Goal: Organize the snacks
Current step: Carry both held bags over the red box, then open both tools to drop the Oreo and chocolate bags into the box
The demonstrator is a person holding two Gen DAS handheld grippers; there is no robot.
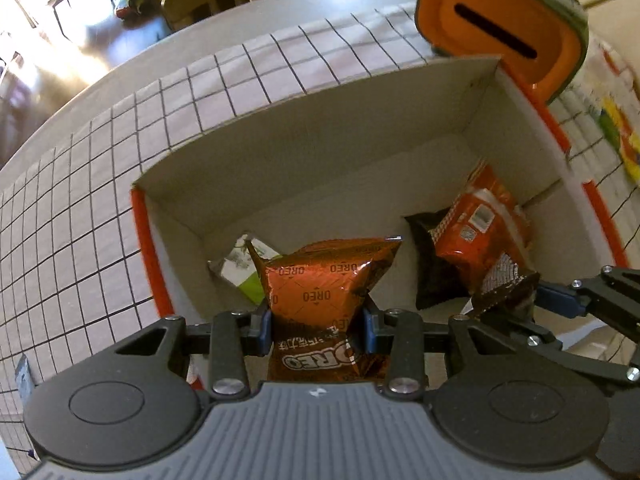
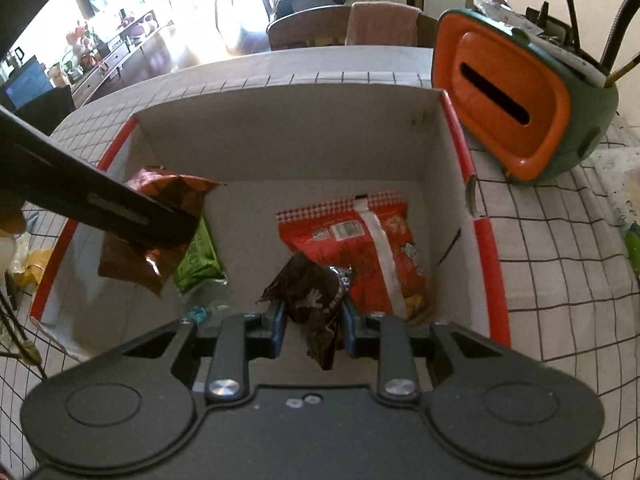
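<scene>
An open cardboard box (image 1: 320, 152) (image 2: 288, 136), white inside with red-orange rims, stands on the table. My left gripper (image 1: 316, 330) is shut on an orange Oreo packet (image 1: 320, 292) and holds it over the box's near left part. In the right wrist view the left gripper is a black bar (image 2: 100, 200) with the Oreo packet (image 2: 168, 188) hanging from it. My right gripper (image 2: 312, 320) is shut on a dark crinkled packet (image 2: 316, 296) above the box floor. Its fingers (image 1: 560, 302) show at the right in the left wrist view. A red snack bag (image 1: 480, 236) (image 2: 360, 248) and a green packet (image 1: 246, 272) (image 2: 200, 260) lie in the box.
A white cloth with a black grid (image 1: 100, 200) (image 2: 560, 280) covers the table. An orange and green holder with a slot (image 1: 500, 28) (image 2: 512, 108) stands just past the box's far right corner. Chairs and a bright room lie beyond the table's far edge.
</scene>
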